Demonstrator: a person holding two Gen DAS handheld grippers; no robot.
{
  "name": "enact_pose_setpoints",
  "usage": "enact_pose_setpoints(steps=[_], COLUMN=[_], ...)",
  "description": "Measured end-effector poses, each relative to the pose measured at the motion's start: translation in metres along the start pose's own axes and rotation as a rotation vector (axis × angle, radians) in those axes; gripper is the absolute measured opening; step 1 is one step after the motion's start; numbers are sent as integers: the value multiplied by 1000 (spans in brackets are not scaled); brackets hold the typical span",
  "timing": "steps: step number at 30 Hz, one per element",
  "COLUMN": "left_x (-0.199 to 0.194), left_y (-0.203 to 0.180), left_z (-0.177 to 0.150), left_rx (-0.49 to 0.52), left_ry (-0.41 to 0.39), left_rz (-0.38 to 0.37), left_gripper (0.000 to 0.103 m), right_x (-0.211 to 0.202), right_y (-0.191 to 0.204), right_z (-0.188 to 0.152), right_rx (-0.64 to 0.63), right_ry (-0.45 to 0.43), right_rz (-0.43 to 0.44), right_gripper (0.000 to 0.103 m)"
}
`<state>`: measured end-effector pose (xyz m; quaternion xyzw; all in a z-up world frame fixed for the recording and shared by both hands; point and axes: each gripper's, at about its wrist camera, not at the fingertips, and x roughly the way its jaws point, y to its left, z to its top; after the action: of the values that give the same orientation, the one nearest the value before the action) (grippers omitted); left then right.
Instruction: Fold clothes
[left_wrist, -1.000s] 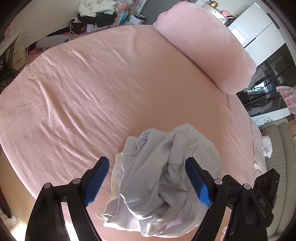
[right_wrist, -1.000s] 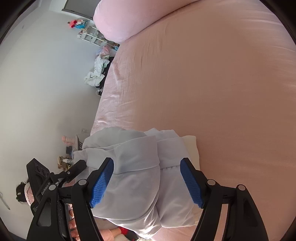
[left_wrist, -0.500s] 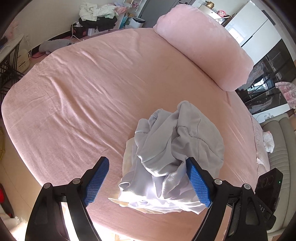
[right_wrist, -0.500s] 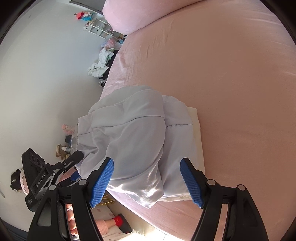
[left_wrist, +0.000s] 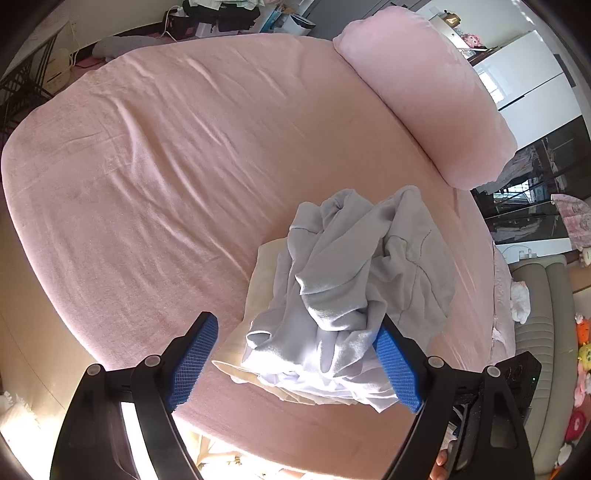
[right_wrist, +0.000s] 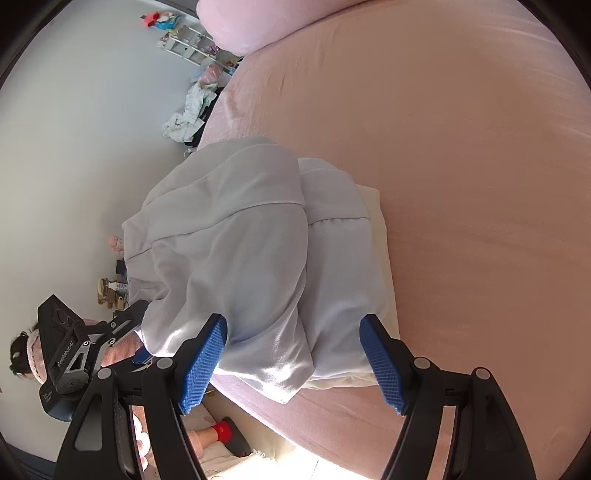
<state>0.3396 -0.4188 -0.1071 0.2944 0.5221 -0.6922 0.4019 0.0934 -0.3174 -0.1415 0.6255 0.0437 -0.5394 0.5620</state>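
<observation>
My left tool (left_wrist: 295, 363) and right tool (right_wrist: 293, 363) both stand with their blue pads spread apart, gripping nothing, at the near edge of the bed (left_wrist: 155, 177). Between the pads lies the pale grey garment (left_wrist: 354, 291), bunched and rumpled in the left view, draped in loose lobes in the right view (right_wrist: 255, 266). It sits on top of a cream piece (left_wrist: 264, 280) that lies flat and squared beneath it, its edge showing beside the grey cloth (right_wrist: 382, 258). I judge the cream piece as looking folded; the grey one is plainly not folded now, so spreading and folding it is what remains. Farther off, the pink sheet is bare up to the pink bolster (left_wrist: 424, 92) at the far side, and a heap of other clothes (right_wrist: 188, 114) lies on the floor by the wall.

Compared with a second ago, both tools have drawn back and up: the bundle sits farther from the pads, more of the bed's edge and the floor below shows, and the grey cloth's shape looks little changed.
</observation>
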Motion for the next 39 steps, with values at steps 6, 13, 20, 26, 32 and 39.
enact_pose_setpoints(steps=[6, 13, 20, 26, 32, 39], left_x=[-33, -50, -49, -64, -88, -135], left_y=[-24, -32, -39, -40, -42, -48], left_z=[-16, -43, -75, -101, -125, -163], left_rx=[149, 213, 255, 272, 279, 287], left_ry=[-77, -110, -73, -81, -122, -243], left_rz=[101, 149, 143, 198, 239, 238], left_gripper=[85, 85, 85, 85, 85, 85], right_x=[-29, -63, -89, -110, -137, -174], right_y=[11, 40, 67, 91, 108, 119], right_z=[-6, -26, -53, -85, -116, -159], right_rx=[-75, -206, -326, -431, -509, -586], right_ry=[-14, -46, -60, -58, -78, -199], right_rz=[-59, -109, -146, -189, -215, -298], right_gripper=[74, 74, 74, 74, 74, 75])
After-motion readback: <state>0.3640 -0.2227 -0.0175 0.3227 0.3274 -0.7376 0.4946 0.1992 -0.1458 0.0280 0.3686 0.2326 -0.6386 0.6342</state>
